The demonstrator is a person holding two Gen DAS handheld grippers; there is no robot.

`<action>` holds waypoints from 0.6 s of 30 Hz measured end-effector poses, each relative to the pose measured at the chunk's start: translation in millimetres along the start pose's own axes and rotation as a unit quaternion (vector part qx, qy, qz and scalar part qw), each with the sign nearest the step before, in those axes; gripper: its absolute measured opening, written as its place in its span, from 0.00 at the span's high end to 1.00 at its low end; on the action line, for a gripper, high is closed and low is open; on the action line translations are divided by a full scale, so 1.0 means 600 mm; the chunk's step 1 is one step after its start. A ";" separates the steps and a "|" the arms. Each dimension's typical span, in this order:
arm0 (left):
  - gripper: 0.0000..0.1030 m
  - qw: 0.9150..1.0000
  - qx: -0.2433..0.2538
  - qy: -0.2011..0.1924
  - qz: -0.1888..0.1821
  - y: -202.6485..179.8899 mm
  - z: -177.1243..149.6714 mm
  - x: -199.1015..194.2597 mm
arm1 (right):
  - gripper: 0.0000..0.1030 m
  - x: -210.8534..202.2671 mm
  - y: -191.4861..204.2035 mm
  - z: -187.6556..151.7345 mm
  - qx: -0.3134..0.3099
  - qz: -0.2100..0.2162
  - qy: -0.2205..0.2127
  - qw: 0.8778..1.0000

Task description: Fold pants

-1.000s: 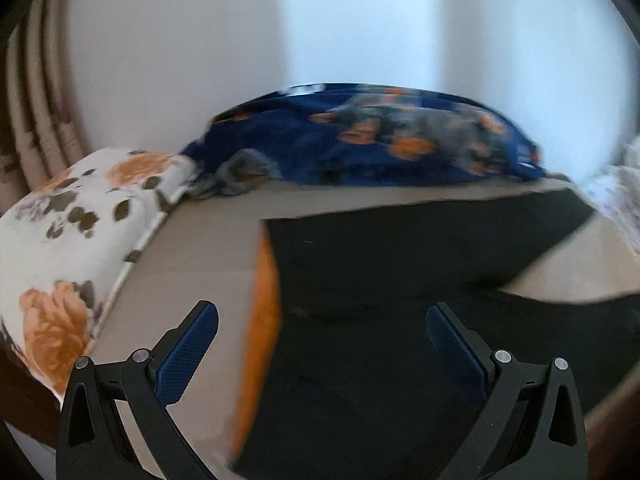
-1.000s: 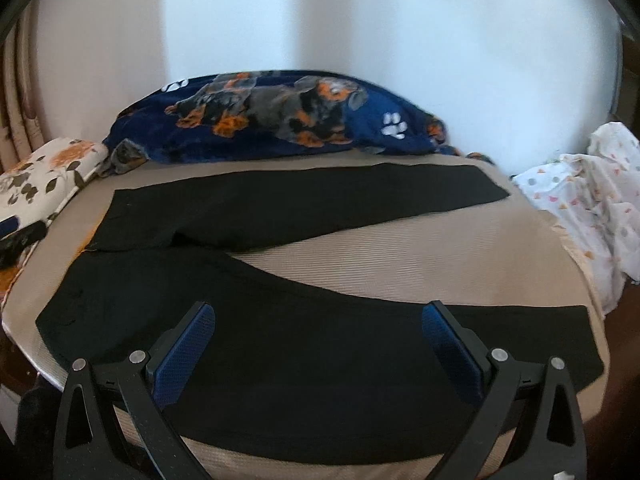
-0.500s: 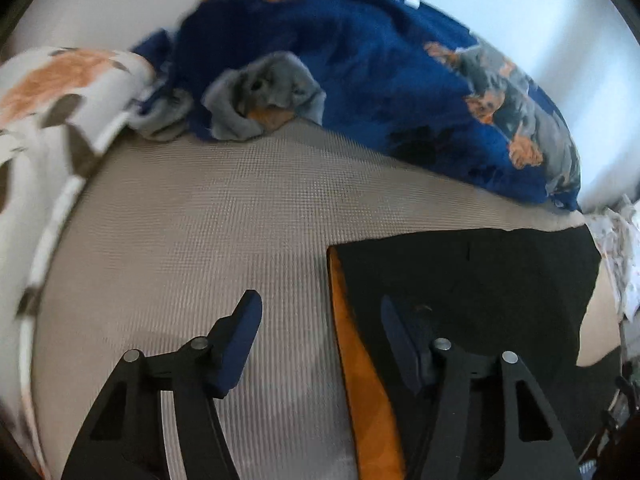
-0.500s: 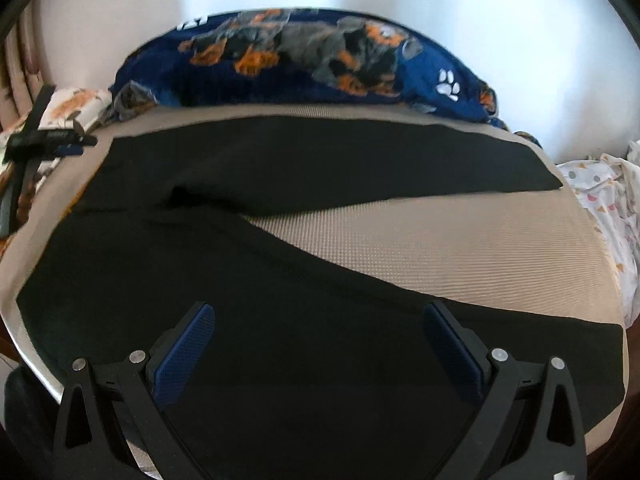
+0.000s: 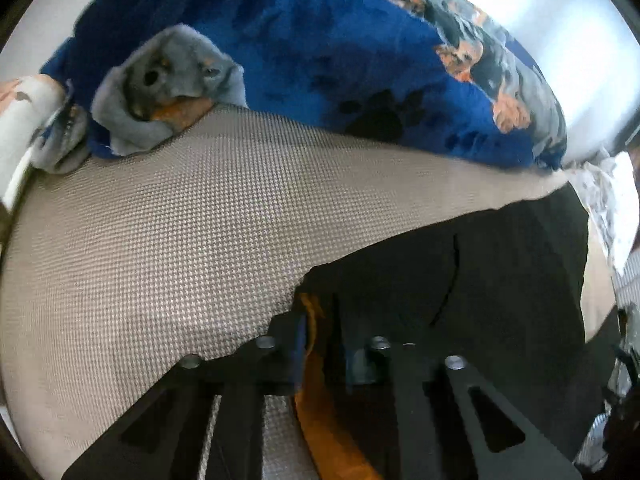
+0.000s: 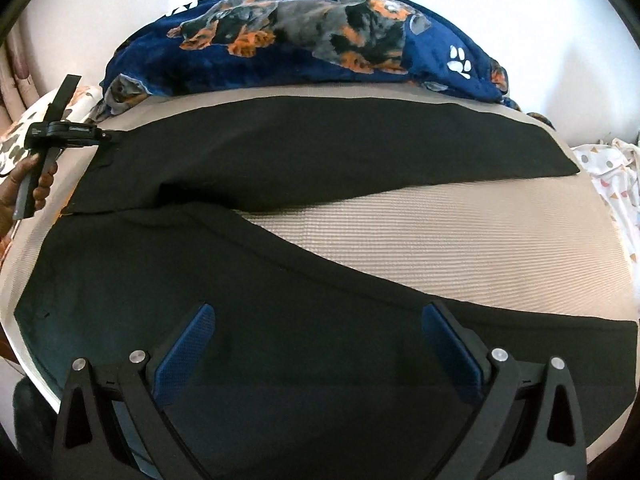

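Observation:
Black pants lie spread on a beige textured bed surface, legs splayed apart toward the right, waist at the left. My left gripper is shut on the far corner of the waistband, where an orange inner lining shows; the black fabric stretches away to the right. In the right wrist view the left gripper shows at the waist's far corner, held by a hand. My right gripper is open, hovering over the near leg.
A blue dog-print blanket lies along the wall behind the pants, also in the left wrist view. A floral pillow is at the left. White patterned cloth is heaped at the right.
My left gripper dropped to the waistband's far corner and closed on it. My right gripper moved slightly forward over the near leg, staying open.

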State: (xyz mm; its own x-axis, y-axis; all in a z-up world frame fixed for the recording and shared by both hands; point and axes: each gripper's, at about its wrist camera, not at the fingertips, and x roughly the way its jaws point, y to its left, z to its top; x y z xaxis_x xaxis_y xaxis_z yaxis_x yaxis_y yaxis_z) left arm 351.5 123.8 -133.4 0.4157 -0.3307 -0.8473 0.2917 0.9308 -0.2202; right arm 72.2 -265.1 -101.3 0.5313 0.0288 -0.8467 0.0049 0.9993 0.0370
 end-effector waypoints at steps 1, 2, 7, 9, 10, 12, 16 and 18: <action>0.91 1.000 0.002 -0.008 0.010 -0.007 -0.004 -0.005 | 0.00 0.001 0.001 0.000 0.000 0.002 0.001 1.000; 0.91 1.000 0.002 -0.017 0.015 -0.014 -0.010 -0.012 | 0.00 0.001 0.002 0.002 -0.001 0.004 0.001 1.000; 0.92 0.994 -0.004 -0.109 0.010 -0.069 -0.057 -0.109 | 0.00 0.003 -0.013 0.026 0.043 0.052 0.004 0.998; 0.92 0.990 0.016 -0.142 0.009 -0.102 -0.074 -0.152 | 0.00 0.007 -0.027 0.049 0.077 0.091 0.006 0.993; 0.92 0.987 0.034 -0.159 0.007 -0.124 -0.094 -0.181 | 0.00 0.009 -0.033 0.062 0.095 0.117 0.003 0.989; 0.92 0.980 0.060 -0.187 -0.001 -0.163 -0.137 -0.224 | 0.00 0.020 -0.053 0.096 0.150 0.191 0.006 0.970; 0.92 0.976 0.079 -0.204 -0.014 -0.221 -0.209 -0.273 | 0.00 0.058 -0.086 0.156 0.263 0.302 0.018 0.916; 0.92 0.976 0.080 -0.202 -0.021 -0.241 -0.246 -0.288 | 0.00 0.078 -0.091 0.187 0.288 0.324 0.023 0.901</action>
State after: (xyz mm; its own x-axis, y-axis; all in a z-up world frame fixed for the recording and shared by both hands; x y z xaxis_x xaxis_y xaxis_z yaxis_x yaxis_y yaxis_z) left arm 110.2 69.3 -26.6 0.6964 -0.4329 -0.5724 0.4330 0.8895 -0.1459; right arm 192.0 -321.1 -83.3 0.5450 0.6165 -0.5682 0.1510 0.5945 0.7898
